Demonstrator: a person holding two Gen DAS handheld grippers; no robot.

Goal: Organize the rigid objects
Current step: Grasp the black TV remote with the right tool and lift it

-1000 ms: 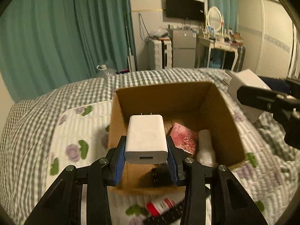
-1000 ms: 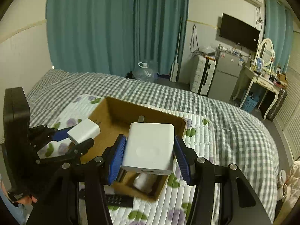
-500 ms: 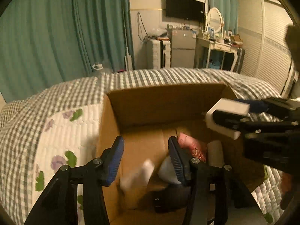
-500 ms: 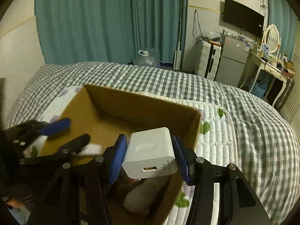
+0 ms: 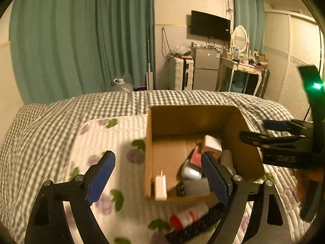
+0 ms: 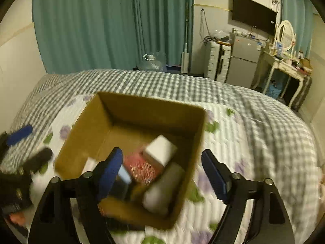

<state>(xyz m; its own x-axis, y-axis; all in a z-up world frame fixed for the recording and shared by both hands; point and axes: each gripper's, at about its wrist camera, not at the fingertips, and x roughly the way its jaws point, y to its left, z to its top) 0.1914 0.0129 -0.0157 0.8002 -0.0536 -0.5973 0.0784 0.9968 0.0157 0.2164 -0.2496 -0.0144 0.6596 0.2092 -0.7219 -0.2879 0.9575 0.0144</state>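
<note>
An open cardboard box (image 5: 189, 120) (image 6: 142, 109) sits on the bed. Inside lie a small white charger (image 5: 160, 187), a larger white adapter (image 5: 212, 144) (image 6: 159, 150), a red packet (image 6: 140, 167), a white roll (image 6: 162, 185) and some dark items. My left gripper (image 5: 158, 177) is open and empty over the box's near left wall. My right gripper (image 6: 162, 172) is open and empty above the box; it also shows at the right of the left wrist view (image 5: 280, 134).
A red-and-white tube (image 5: 189, 215) and a black remote (image 5: 195, 225) lie on the floral quilt (image 5: 105, 142) in front of the box. Checked bedding surrounds the quilt. Curtains, a fridge and a dressing table stand beyond the bed.
Both grippers opened. The small charger dropped from the left gripper into the box, then the larger adapter dropped from the right gripper. Both grippers have drawn back a little.
</note>
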